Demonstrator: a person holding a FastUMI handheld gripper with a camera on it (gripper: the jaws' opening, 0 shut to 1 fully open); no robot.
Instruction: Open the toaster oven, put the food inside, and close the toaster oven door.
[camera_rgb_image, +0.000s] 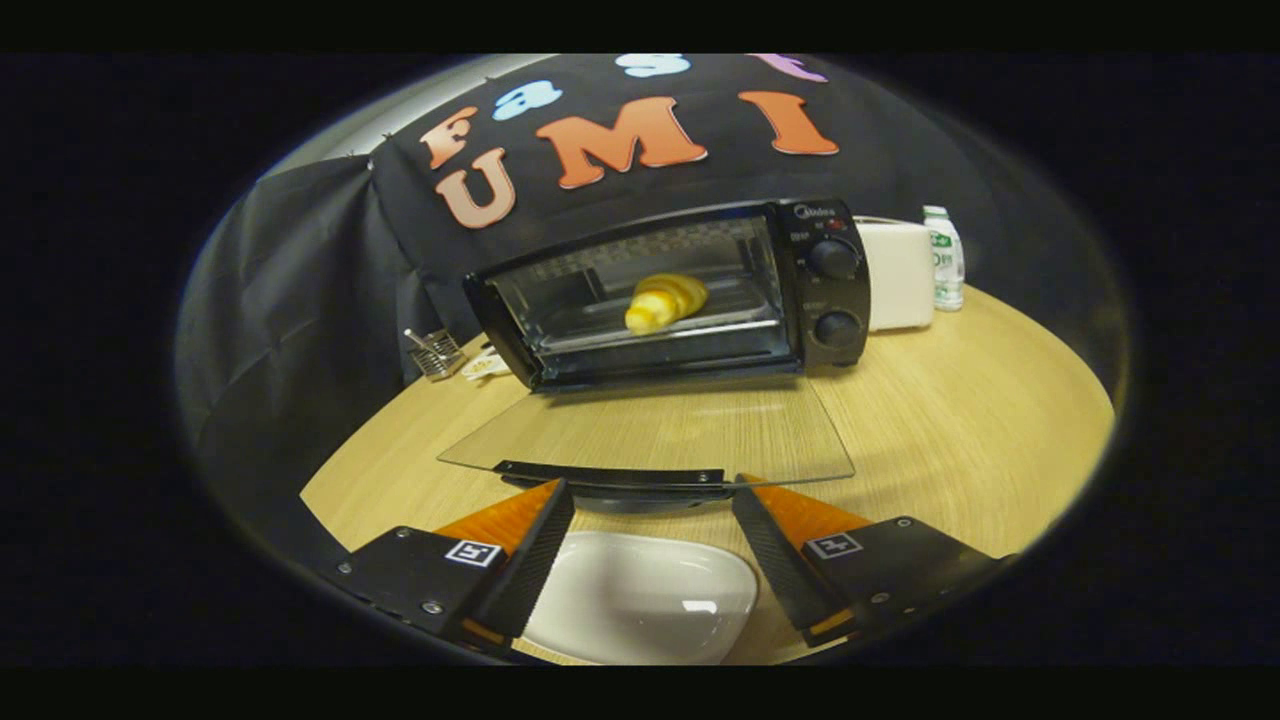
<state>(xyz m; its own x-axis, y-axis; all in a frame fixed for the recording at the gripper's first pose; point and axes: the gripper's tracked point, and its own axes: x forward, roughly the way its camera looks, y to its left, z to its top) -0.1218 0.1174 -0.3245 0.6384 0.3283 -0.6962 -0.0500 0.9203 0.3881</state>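
A black toaster oven (690, 290) stands at the back of the round wooden table (960, 430). Its glass door (650, 435) lies folded down flat toward me, with its dark handle (610, 480) at the near edge. Inside, on the rack, rests a yellow croissant (665, 300). My gripper (652, 492) is open, its fingertips on either side of the door handle and just short of it. Nothing is held between the fingers. An empty white plate (640, 600) lies on the table under and between the fingers.
Two knobs (835, 290) sit on the oven's right panel. A white appliance (898, 275) and a small bottle (944, 258) stand to the oven's right. A wire rack (433, 352) and a small white item (485, 365) lie to its left.
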